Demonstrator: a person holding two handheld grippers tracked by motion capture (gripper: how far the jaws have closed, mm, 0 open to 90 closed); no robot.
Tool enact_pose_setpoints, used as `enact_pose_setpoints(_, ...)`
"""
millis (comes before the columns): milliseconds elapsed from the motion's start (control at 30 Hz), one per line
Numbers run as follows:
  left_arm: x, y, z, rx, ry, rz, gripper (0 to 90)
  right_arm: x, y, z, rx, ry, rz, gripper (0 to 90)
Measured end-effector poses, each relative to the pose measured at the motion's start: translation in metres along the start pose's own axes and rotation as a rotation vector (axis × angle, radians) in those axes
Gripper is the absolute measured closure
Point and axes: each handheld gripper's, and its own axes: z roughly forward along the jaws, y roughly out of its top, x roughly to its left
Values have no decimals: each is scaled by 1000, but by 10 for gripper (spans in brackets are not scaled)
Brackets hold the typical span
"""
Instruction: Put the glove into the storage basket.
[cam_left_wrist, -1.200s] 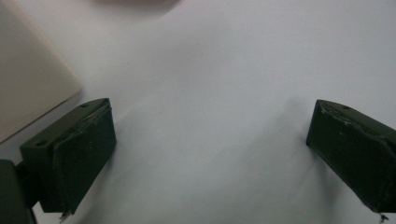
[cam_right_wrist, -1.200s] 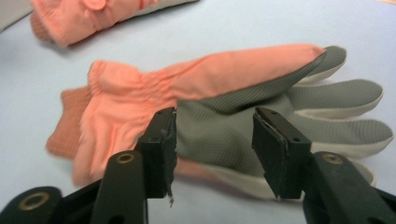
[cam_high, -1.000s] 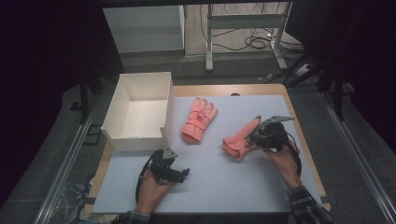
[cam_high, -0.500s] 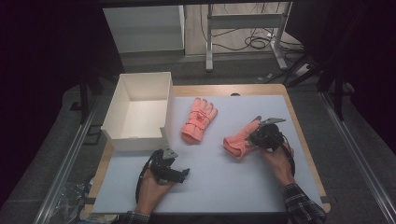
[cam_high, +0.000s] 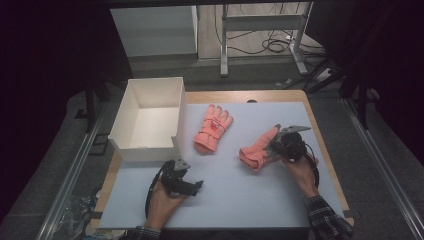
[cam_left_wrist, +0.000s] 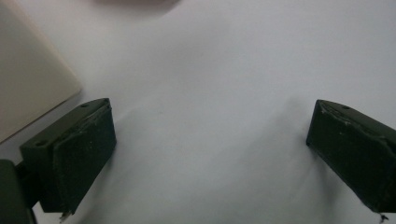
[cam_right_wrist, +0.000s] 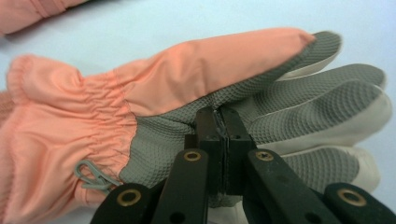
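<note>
Two salmon-pink gloves lie on the white mat. One glove lies flat, back up, near the middle. The other glove lies to its right; the right gripper view shows its grey textured palm and gathered pink cuff. My right gripper has just been closing, and its jaws are now pinched together on a fold of the grey palm fabric. My left gripper rests low over the mat at the front left, jaws wide apart with nothing between them.
An open white box stands at the left of the table, its corner close beside my left gripper. Bare wooden table edge runs along the right of the mat. Beyond the table are metal legs and cables on the floor.
The right gripper's jaws have closed onto the right-hand glove, with the hand shifting only slightly. The left hand and the other glove have not moved.
</note>
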Motion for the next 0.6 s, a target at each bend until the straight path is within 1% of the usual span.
enact_pose_setpoints(133, 0, 0, 0, 0, 0, 0, 14, 0, 0, -6, -12, 25, -28, 886)
enact_pose_setpoints(200, 0, 0, 0, 0, 0, 0, 14, 0, 1, -9, -24, 37, -34, 886)
enact_pose_setpoints(233, 0, 0, 0, 0, 0, 0, 13, 1, 1, -12, -34, 53, -37, 887)
enact_pose_setpoints(333, 0, 0, 0, 0, 0, 0, 14, 5, 6, -21, -59, 100, -68, 886)
enact_pose_setpoints(367, 0, 0, 0, 0, 0, 0, 14, 5, 6, -21, -59, 100, -68, 886)
enact_pose_setpoints(400, 0, 0, 0, 0, 0, 0, 14, 6, 7, -23, -64, 111, -82, 886)
enact_pose_setpoints(433, 0, 0, 0, 0, 0, 0, 14, 11, 10, -27, -72, 143, -108, 886)
enact_pose_setpoints(467, 0, 0, 0, 1, 1, 0, 14, 13, 11, -28, -75, 160, -125, 886)
enact_pose_setpoints(500, 0, 0, 0, 1, 1, 0, 14, 13, 11, -28, -75, 160, -125, 886)
enact_pose_setpoints(533, 0, 0, 0, 0, 0, 0, 14, 19, 13, -30, -76, 198, -160, 886)
enact_pose_setpoints(567, 0, 0, 0, 0, 0, 0, 13, 19, 13, -30, -76, 198, -160, 886)
enact_pose_setpoints(600, 0, 0, 0, 0, 0, 1, 14, 26, 15, -30, -72, 240, -199, 886)
